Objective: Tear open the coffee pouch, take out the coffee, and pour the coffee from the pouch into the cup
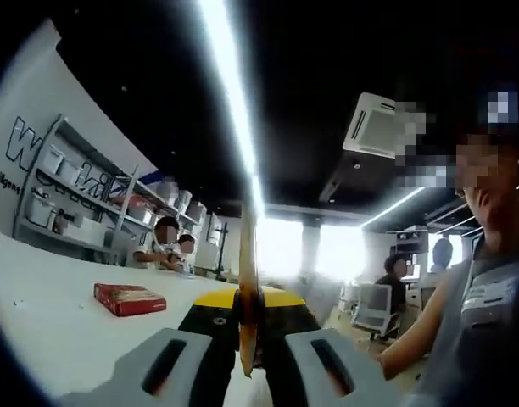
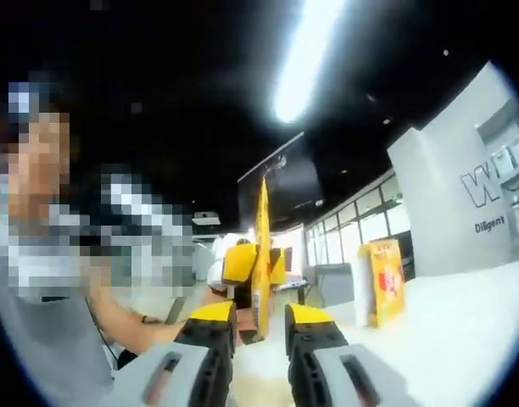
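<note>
Coffee pouch [image 1: 248, 288]: edge-on, lower centre of the left gripper view, upright between both grippers; left gripper [image 1: 248, 360] fingers closed on its lower edge; right gripper [image 2: 259, 331] fingers narrowed onto the same pouch [image 2: 261, 254]; red box [image 1: 129, 298] flat on white counter [image 1: 39, 314], lower left; yellow carton [image 2: 383, 280] standing on counter, right of centre.

One coffee pouch [image 1: 248, 288], seen edge-on at 6 o'clock in both gripper views. Two grippers: left gripper [image 1: 247, 360], right gripper [image 2: 259, 339]. One red box [image 1: 129, 298] on the white table [image 1: 39, 314] at 8 o'clock. One yellow carton [image 2: 384, 281] standing at 4 o'clock. One ceiling air-conditioner unit [image 1: 380, 125] at 1 o'clock. One shelf rack [image 1: 81, 203] at 9 o'clock.
</note>
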The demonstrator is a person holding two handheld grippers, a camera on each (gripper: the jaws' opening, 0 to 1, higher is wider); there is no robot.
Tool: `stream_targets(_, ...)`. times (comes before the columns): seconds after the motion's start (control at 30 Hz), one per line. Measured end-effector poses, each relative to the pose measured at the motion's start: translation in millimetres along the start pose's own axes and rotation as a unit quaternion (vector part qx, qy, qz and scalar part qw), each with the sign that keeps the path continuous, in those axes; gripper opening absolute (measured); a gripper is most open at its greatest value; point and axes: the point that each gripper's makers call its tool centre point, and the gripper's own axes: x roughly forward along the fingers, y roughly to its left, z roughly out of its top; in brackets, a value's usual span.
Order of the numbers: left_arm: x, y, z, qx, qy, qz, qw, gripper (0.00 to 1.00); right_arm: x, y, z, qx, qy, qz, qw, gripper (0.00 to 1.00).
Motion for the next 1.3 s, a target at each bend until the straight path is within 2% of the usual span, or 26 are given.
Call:
stream_targets(0.23,4,-15.2,2.9,-0.006,-0.007,0.001,1.0000,0.11,3,16,5.9,-0.006,-0.011,0.005,0.9999,0.14)
stream_targets(0.43,9,-17.1,-1.7,-0.011,0.011,-0.003,0.9999,0.11,-1,16,10.0,-0.009,-0.009,0.004,0.9999,0.11)
stream_targets(0.73,12,-15.8,-9.8,-0.014,0.015,-0.009,0.9997,0.11,-4,13,3.4,-0.005,0.004,-0.007,1.0000,0.10)
stream_targets(0.87,9,-8.5,-16.8,-0.003,0.033,-0.010,0.9994,0.11,-3,5,-6.0,0.003,0.035,-0.017,0.9993,0.10)
stream_targets(0.9,7,-5.9,-20.6,-0.006,0.046,-0.015,0.9988,0.11,-3,3,-9.0,0.005,0.045,-0.016,0.9988,0.10)
stream_targets(1.07,-3,-2.2,-26.8,0.017,0.078,-0.013,0.9967,0.16,-5,-2,-14.4,0.006,0.062,-0.010,0.9980,0.09)
stream_targets(1.17,-10,3.2,-22.1,0.011,0.094,-0.010,0.9954,0.26,-10,-5,-15.2,0.013,0.067,-0.008,0.9976,0.09)
stream_targets(1.27,-15,4.7,-11.7,0.018,0.113,-0.012,0.9934,0.26,-19,-7,-23.4,0.013,0.096,-0.013,0.9952,0.09)
stream_targets(1.3,-18,5.3,-6.7,0.019,0.129,-0.010,0.9915,0.26,-23,-7,-26.3,0.013,0.107,-0.015,0.9940,0.09)
